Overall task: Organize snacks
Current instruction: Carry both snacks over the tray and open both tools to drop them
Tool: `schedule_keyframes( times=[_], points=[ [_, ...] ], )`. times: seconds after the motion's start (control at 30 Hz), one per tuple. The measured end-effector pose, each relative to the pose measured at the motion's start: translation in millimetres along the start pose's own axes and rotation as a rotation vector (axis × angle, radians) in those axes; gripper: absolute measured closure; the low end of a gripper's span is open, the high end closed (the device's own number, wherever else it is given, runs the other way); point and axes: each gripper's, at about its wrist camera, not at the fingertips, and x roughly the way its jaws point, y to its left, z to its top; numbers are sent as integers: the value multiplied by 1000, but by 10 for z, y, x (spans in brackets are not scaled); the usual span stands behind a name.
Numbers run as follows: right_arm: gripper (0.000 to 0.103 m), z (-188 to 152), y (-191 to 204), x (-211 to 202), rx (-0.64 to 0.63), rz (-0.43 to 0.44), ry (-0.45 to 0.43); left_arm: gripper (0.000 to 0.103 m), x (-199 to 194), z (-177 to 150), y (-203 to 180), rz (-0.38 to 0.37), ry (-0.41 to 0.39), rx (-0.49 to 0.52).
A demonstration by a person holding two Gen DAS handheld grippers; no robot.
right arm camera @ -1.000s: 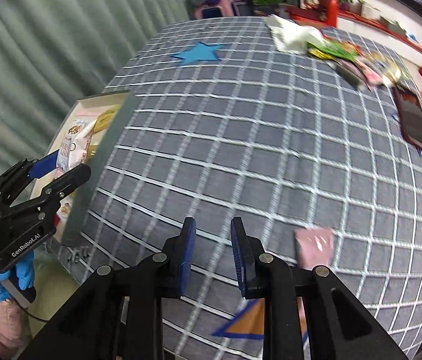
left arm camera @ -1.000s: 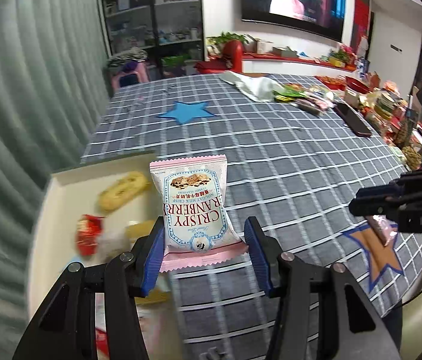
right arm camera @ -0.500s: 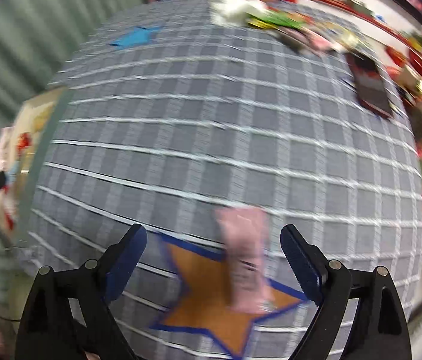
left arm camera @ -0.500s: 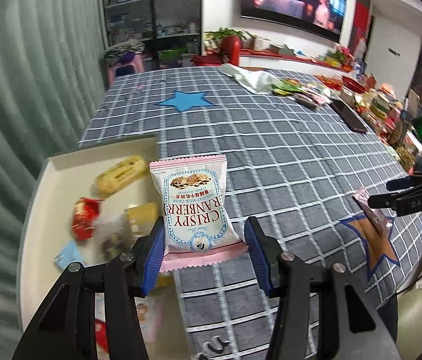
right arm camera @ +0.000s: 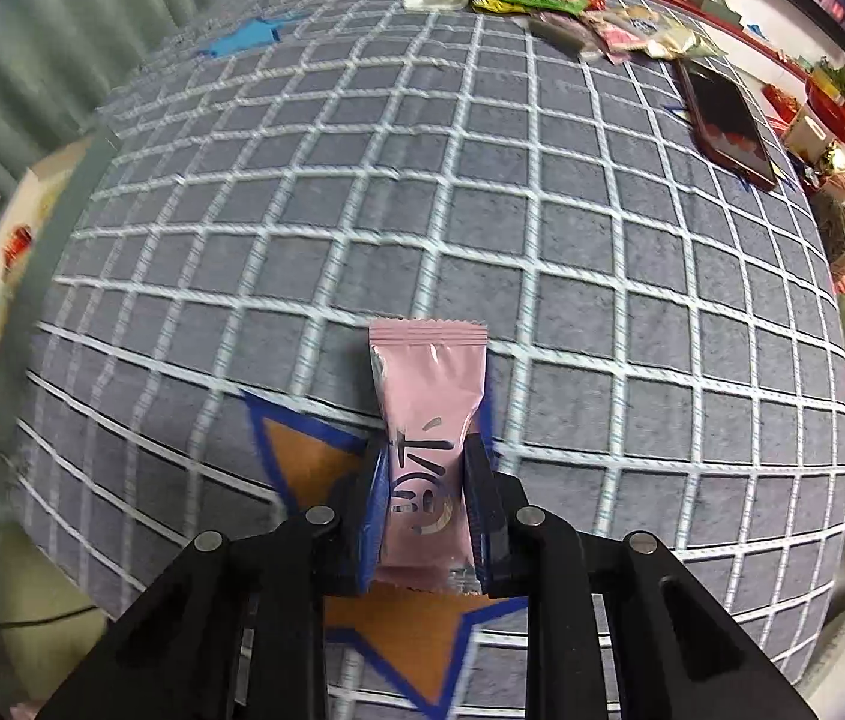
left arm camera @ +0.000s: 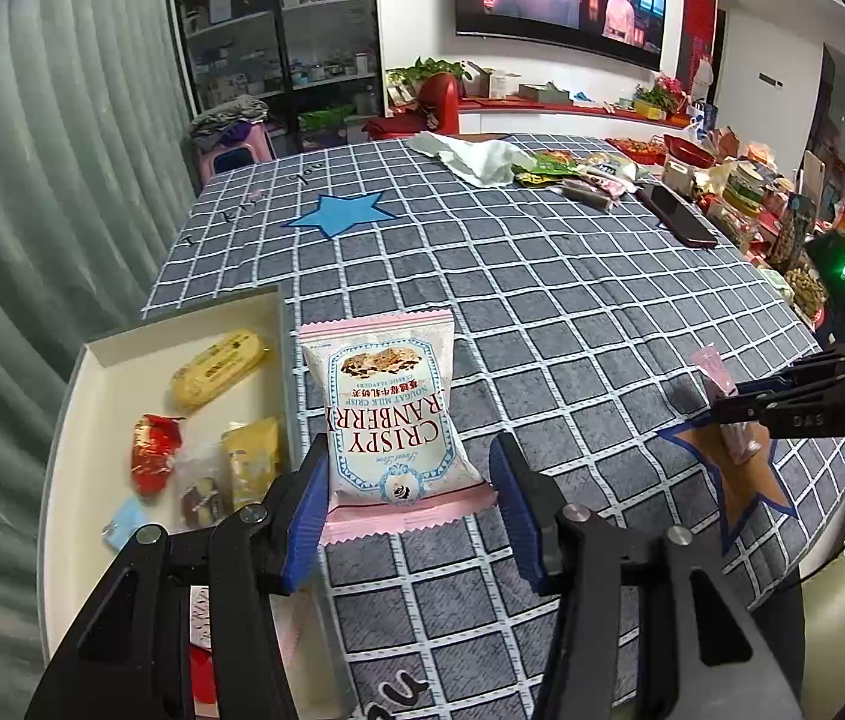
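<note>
Snacks [left arm camera: 215, 369] loose inside open cream box [left arm camera: 182, 333].

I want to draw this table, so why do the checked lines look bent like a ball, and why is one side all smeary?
Right wrist view: the fisheye lens bulges the checked tablecloth into a dome; the left edge by the box is motion-smeared, while the pink snack packet looks sharp. Left wrist view: lines curve less, the cranberry crisp packet is crisp, and dark corners come from the lens rim.

The left wrist camera looks slantwise down across the checked tablecloth [left arm camera: 542, 312] toward the room's far wall; the right one looks steeply down, close. Both share the orange star [right arm camera: 308, 456].
</note>
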Motion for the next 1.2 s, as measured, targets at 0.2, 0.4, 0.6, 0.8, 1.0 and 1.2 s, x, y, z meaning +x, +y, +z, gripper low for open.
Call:
schedule_keyframes(
  times=[0.2,0.4,0.6,0.8,1.0,1.2],
  points=[
    [78,169,463,-233,-46,120,-39,47,-68,-19,197,20,-12,-27],
    [78,476,1154,-404,-128,214,-61,47,-136,-80,504,65,-16,-68],
    [78,726,1795,-474,-236,254,-74,47,-244,-190,968,145,-18,-141],
    [65,874,1753,-54,-232,109,23,47,-248,-361,1211,163,-2,-182],
    [27,875,1374,303,-135,72,87,47,-88,-410,1261,140,30,-197],
    [63,812,1473,529,-189,-15,127,47,-51,-424,1260,144,42,-174]
  ],
)
